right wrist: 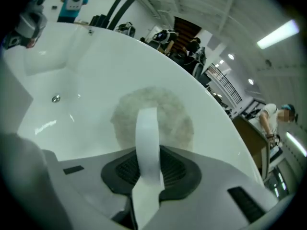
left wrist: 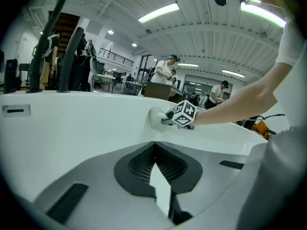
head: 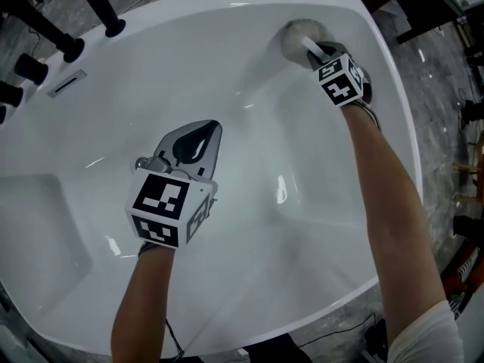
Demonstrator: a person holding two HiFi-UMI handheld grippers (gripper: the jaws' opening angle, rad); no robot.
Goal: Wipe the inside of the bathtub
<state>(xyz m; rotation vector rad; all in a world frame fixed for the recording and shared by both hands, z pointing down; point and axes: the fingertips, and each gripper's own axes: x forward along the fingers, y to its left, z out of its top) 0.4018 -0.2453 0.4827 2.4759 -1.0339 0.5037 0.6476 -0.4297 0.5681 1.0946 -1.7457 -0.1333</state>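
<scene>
White gloss bathtub (head: pixel 227 59) fills the head view. Grey stone-look floor (head: pixel 442 89) around it, black tap fittings (head: pixel 72 48) on the rim at 10 o'clock. Right gripper (head: pixel 319 51) at 1 o'clock clamps the strap of a fluffy wiping pad (head: pixel 296 36), which is pressed on the tub wall. Left gripper (head: pixel 200 131) mid-tub, jaws together, nothing between them. Background: hall with strip lights (left wrist: pixel 158 13).

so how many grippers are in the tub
2: the left gripper in the middle, shut and empty; the right gripper at the bathtub's far wall, shut on the wiping pad's strap.
</scene>
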